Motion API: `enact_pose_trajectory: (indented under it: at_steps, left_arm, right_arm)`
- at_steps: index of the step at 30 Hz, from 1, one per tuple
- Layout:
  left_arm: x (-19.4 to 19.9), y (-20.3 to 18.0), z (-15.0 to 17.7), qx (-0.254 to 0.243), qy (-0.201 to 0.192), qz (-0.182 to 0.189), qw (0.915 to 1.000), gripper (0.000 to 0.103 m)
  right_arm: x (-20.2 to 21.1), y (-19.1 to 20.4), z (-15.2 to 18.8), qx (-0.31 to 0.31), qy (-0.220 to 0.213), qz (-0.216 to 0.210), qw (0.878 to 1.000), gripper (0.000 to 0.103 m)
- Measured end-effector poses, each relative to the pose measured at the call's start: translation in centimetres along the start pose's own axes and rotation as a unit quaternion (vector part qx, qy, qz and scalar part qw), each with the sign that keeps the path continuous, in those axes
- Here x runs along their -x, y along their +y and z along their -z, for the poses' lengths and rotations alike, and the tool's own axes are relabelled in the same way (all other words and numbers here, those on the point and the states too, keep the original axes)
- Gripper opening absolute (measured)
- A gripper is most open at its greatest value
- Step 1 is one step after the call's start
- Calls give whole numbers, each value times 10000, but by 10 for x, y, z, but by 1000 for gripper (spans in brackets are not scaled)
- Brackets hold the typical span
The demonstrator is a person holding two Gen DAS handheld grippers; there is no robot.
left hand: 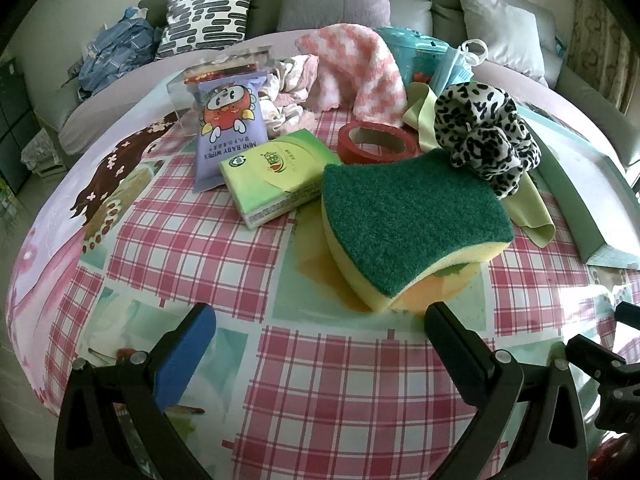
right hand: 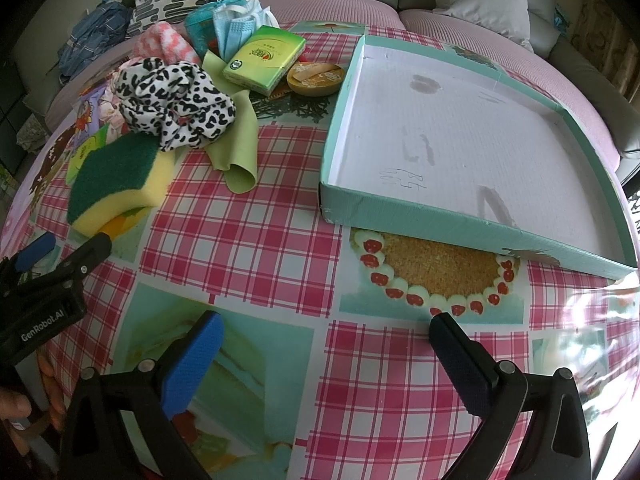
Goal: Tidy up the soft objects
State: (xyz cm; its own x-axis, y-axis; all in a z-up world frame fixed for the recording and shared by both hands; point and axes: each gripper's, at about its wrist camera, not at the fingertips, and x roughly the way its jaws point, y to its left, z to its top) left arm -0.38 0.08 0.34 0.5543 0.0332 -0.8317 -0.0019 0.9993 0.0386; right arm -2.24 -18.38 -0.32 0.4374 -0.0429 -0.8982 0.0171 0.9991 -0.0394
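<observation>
A green-and-yellow sponge point(left hand: 412, 224) lies on the checked tablecloth just ahead of my open, empty left gripper point(left hand: 320, 320); it also shows in the right wrist view point(right hand: 116, 180). Behind it sit a leopard-print cloth point(left hand: 484, 132), a light green cloth point(left hand: 532, 208), a pink checked towel point(left hand: 360, 72) and a floral cloth point(left hand: 288, 80). My right gripper point(right hand: 326, 326) is open and empty over the cloth, in front of an empty teal cardboard tray point(right hand: 400, 204). The left gripper point(right hand: 66, 252) shows at the left of the right wrist view.
A green tissue pack point(left hand: 276, 172), a baby wipes pack point(left hand: 228, 128), a red tape roll point(left hand: 376, 144) and a clear box point(left hand: 208, 76) stand near the sponge. Face masks point(right hand: 240, 24), a second tissue pack point(right hand: 264, 56) and a yellow dish point(right hand: 316, 78) lie behind. A sofa with cushions point(left hand: 208, 16) is beyond.
</observation>
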Motion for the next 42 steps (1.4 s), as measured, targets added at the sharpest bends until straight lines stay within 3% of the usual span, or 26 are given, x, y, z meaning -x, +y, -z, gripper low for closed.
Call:
enact_pose_trajectory:
  at_steps: [19,23,29,31,35,42]
  left_arm:
    - [2,4,0,20,-152,215,9997,103]
    - [12,15,-7,44,14,617,9981,103]
    - [38,40,-47,165,-330,744,9965,103]
    - [43,47,-58,230,-430,671,9966,103]
    - [41,49,-73,-7,-372,470,9982,103]
    - [38,26,-61,-274,-176,848,9959,103]
  right_arm:
    - [6,-5,1,-74,-13,-52,10000,103]
    - [34,-9,1,-107,-588,-404,9974,103]
    - [84,-2,-25,152,-1278,-740,9889,103]
    - [91,7,-38,339,-1302,-662,9887,103]
    - [93,11,-62,469,-1151,-922,9880,103]
    - [72,18,-87,495,-951,-1280,9860,103]
